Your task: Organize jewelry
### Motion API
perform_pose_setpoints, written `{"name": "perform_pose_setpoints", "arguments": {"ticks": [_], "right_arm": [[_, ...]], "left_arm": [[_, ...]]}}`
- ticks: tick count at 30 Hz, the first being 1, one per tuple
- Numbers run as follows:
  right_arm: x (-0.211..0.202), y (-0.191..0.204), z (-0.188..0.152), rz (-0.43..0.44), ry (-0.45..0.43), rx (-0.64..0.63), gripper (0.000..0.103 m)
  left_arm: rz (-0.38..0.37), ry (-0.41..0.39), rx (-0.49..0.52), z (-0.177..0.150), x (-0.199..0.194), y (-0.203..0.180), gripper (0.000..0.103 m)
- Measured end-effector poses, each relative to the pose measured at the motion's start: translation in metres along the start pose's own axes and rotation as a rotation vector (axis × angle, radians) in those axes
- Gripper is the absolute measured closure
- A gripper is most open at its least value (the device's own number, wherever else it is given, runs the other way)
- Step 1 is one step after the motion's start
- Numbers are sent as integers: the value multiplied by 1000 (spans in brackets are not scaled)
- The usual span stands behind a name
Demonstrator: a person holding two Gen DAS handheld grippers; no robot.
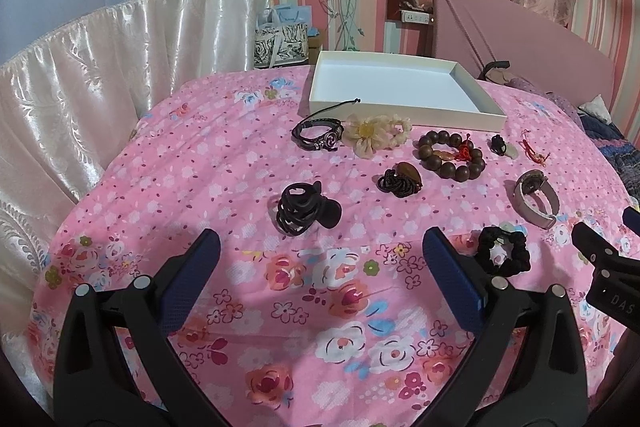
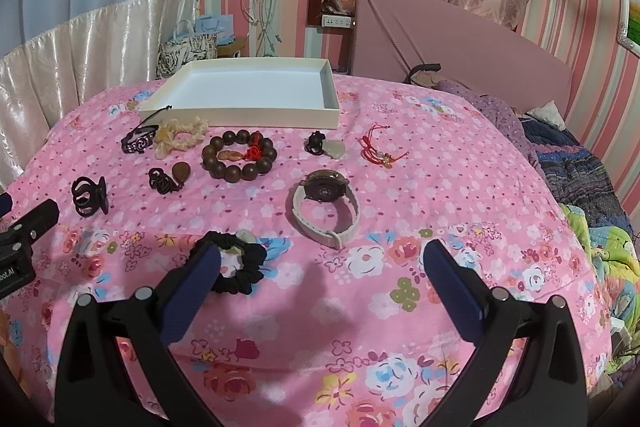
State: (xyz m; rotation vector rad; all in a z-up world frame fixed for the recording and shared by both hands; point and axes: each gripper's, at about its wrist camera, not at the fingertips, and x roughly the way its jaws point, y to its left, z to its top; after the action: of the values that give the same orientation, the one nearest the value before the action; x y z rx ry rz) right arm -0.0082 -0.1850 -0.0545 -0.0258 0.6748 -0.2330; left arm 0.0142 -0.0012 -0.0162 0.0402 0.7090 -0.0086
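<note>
My right tongs (image 2: 322, 267) sit closest to the black scrunchie (image 2: 236, 269), spread wide and holding nothing.

Its left finger (image 2: 192, 287) overlaps the scrunchie's near-left edge, so the ring lies just ahead and left of centre. My left tongs (image 1: 320, 263), also spread and empty, have it off to their right. On the floral bedspread (image 2: 440, 187), the white tray (image 2: 256, 115) waits empty at the far side.
</note>
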Motion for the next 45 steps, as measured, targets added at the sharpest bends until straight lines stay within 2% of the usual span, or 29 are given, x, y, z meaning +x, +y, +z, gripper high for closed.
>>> {"name": "perform_pose_setpoints", "arguments": {"ticks": [13, 19, 25, 28, 31, 34, 38, 41, 43, 45], "right_arm": [[12, 2, 0, 16, 10, 2, 2], [12, 8, 4, -3, -23, -38, 2], [17, 4, 11, 24, -53, -46, 2], [21, 0, 14, -1, -54, -57, 2], [20, 0, 20, -65, -71, -92, 2], [23, 0, 34, -107, -93, -137, 2], [38, -9, 61, 14, -21, -101, 2], [53, -12, 87, 28, 16, -93, 2], [65, -13, 107, 60, 70, -76, 2], [79, -13, 127, 133, 138, -47, 2]], "left_arm": [[-9, 19, 3, 1, 10, 0, 3], [-46, 16, 12, 3, 14, -1, 3], [-19, 12, 38, 10, 16, -5, 3], [2, 19, 41, 15, 21, -4, 3], [18, 37, 62, 21, 27, -3, 3], [-17, 66, 64, 38, 33, 3, 3], [-43, 32, 54, 69, 31, 9, 3], [-59, 19, 87, 95, 36, 4, 3], [-81, 75, 99, 114, 51, -1, 3], [-118, 144, 85, 133, 69, -5, 3]]}}
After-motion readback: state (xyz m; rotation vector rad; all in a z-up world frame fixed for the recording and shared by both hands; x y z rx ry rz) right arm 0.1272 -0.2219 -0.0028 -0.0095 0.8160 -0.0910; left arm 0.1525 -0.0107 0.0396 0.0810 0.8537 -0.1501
